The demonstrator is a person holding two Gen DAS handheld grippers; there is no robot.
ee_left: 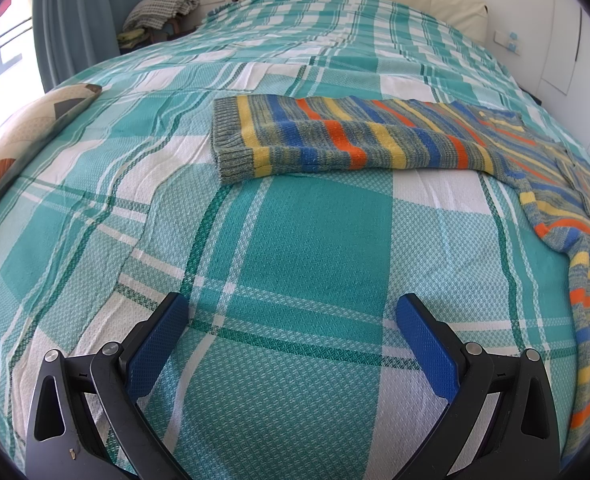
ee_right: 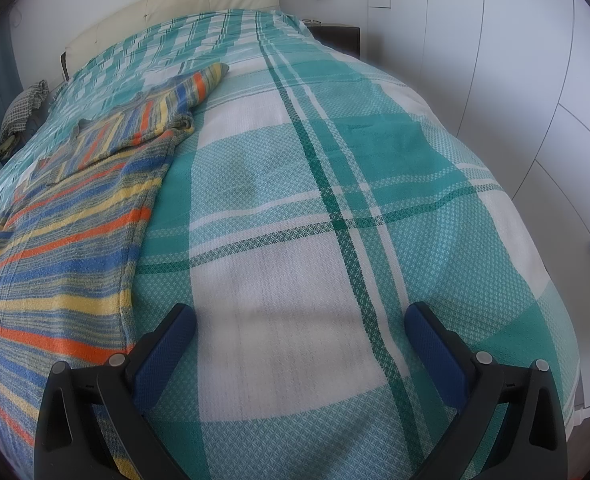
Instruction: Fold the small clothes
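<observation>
Left gripper (ee_left: 291,312) and right gripper (ee_right: 299,320) spread apart, empty, above plaid bedspread (ee_left: 315,240); striped knit sweater (ee_left: 335,140) flat mid-bed, sleeve outstretched.

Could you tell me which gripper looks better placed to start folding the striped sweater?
Probably the right gripper: open, with the striped sweater beside its left finger. The left gripper, also open, has bedspread between.

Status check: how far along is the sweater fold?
Done: the multicoloured striped knit sweater lies spread flat on the teal-and-white plaid bedspread, sleeves out; no fold shows. In hand: nothing; the left tool and right tool are open above the bedspread. Left: all folding.
</observation>
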